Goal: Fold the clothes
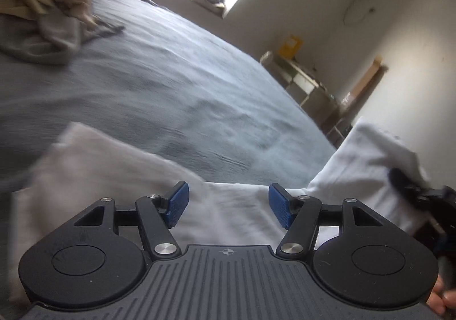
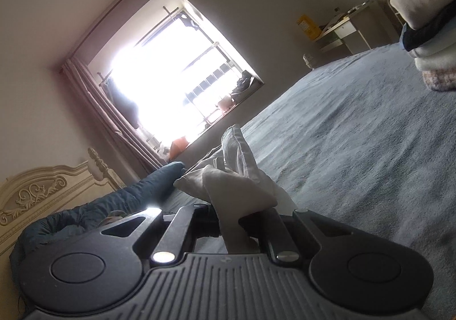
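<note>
A white garment lies on the grey-blue bed cover in the left wrist view. My left gripper hovers just over it, blue pads wide apart and open, with nothing pinched between them. At the right edge a corner of the garment is lifted by my right gripper. In the right wrist view my right gripper is shut on a bunched fold of the white garment, which stands up above the fingers and hides their tips.
A pile of beige and grey clothes lies at the far left of the bed. Folded clothes are stacked at the upper right. A teal pillow, a cream headboard, a bright window and a desk surround the bed.
</note>
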A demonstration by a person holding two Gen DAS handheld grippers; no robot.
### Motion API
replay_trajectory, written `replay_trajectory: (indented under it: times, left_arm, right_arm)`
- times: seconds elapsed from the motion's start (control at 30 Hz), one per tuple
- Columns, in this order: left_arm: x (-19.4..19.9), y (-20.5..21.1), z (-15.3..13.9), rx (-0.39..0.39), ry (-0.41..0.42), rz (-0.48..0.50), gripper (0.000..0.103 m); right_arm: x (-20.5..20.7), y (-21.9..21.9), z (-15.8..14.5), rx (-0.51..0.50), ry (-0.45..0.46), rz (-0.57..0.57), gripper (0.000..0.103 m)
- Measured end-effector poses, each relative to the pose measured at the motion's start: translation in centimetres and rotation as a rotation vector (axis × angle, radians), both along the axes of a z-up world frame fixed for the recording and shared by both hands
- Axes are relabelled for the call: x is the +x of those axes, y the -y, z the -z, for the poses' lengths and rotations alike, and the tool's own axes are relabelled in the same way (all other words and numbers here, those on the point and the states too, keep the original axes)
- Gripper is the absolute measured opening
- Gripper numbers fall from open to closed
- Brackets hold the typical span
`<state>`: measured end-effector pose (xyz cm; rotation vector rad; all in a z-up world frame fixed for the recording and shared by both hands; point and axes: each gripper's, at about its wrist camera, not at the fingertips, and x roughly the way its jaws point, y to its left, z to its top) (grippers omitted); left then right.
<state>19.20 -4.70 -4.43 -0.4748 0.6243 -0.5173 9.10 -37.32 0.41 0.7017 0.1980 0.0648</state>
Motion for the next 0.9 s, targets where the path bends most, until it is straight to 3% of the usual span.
replay_trajectory:
  times: [0.23,0.47,0.9]
  left_arm:
    - [-5.8,-7.4,0.3,0.045,0.089,-0.152,0.062]
    - [-4.8,-8.0,3.4,0.052,0.043,-0.122,0.062]
    - [-5.1,-10.6,5.3,-0.084,0.032,-0.108,0.06]
  right_arm:
    - [0.7,-4.6,-0.9,-0.067,-0.003,-0.083,0.008]
    - [1.9,-10.7,-0.8,-0.164,-0.03,-0.157,0.008]
    - [3.6,-21.9,1.9,-0.497,-0.089,-0.31,0.008]
